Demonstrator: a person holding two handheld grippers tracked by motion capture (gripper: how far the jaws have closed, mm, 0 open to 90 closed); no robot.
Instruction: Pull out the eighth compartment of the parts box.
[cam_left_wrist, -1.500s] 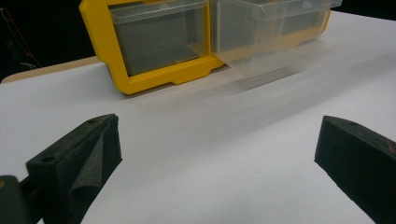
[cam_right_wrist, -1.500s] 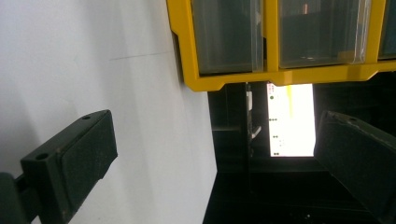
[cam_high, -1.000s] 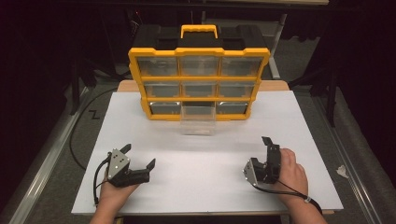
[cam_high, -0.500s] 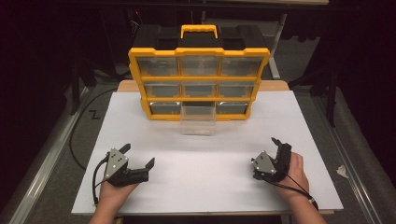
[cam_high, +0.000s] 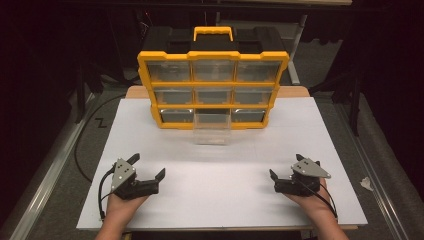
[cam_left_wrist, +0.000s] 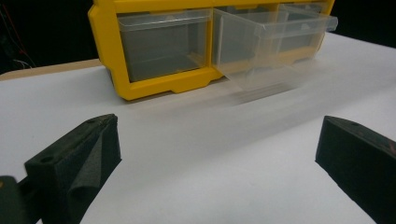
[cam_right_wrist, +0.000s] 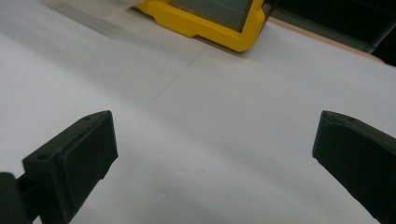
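A yellow organizer (cam_high: 212, 90) with clear drawers stands upright at the back of the white board (cam_high: 215, 200). Its bottom middle drawer (cam_high: 212, 127) is pulled out toward me. My left gripper (cam_high: 148, 165) rests near the front left of the board, open, with nothing between its jaws. My right gripper (cam_high: 286, 165) sits at the front right, also open and empty. In the left gripper view, the left gripper (cam_left_wrist: 219, 154) faces the organizer (cam_left_wrist: 140, 88) and its pulled-out drawer (cam_left_wrist: 275, 37). In the right gripper view, the right gripper (cam_right_wrist: 215, 154) spans bare board, with the organizer's corner (cam_right_wrist: 210, 28) far ahead.
The white board lies on a wooden table with dark floor around it. A black cable (cam_high: 85, 145) curves off the left side, and a crumpled white scrap (cam_high: 366, 183) lies on the floor at right. Open board stretches between the two grippers.
My right gripper has shifted a little to the right and turned, so its jaws now lie flatter and point toward the board's middle. The left gripper has stayed put.
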